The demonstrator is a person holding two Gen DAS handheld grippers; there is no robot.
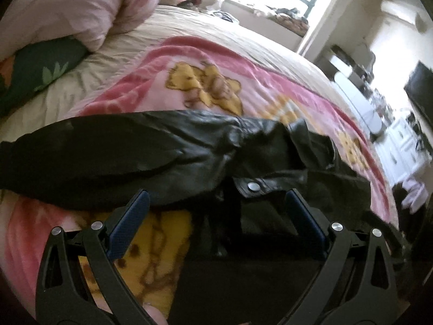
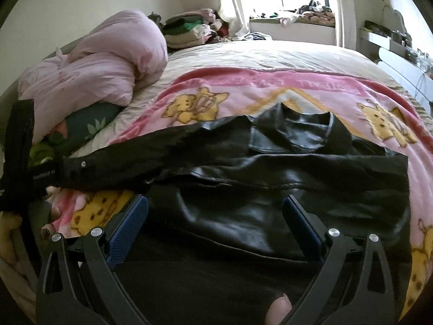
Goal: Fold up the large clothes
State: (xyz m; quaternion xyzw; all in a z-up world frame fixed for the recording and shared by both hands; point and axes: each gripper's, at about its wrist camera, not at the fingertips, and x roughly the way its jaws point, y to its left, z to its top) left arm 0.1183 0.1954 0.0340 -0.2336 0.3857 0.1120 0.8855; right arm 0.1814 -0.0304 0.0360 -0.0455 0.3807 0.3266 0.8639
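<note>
Looking at this, I'd say the fold is only getting started — the black leather jacket with the snap-button tabs (image 2: 270, 189) is spread flat on the pink fleece blanket with yellow bear prints (image 2: 243, 89), and nothing on it looks doubled over yet apart from some bunching near the shoulder.

Both tools are hanging just above the jacket's near half. The left gripper (image 1: 216, 203) has its blue-padded jaws spread wide with nothing between them, sitting over the tab with the silver snap (image 1: 254, 187). The right gripper (image 2: 215, 208) is the same story — jaws wide apart, gripping nothing, parked over the shiny body panel below the collar.

Orientation-wise: in the right wrist view the jacket's collar (image 2: 305, 127) points away from the person, toward the far edge of the blanket and the window beyond, with the hem end nearest the grippers. So the body runs near-to-far. But one long black sleeve (image 2: 148, 157) is stretched out sideways from the collar toward the rolled-up pale pink duvet (image 2: 102, 67), so the widest spread overall is across the blanket. The other sleeve seems tucked along the body on the opposite side of the collar, though I can't tell for sure.

My guess for the next move: pinch that outstretched sleeve near the cuff and carry it back across the body. Leather's stiff and slippery, so it'll want a firm bite on a seam or edge.
</note>
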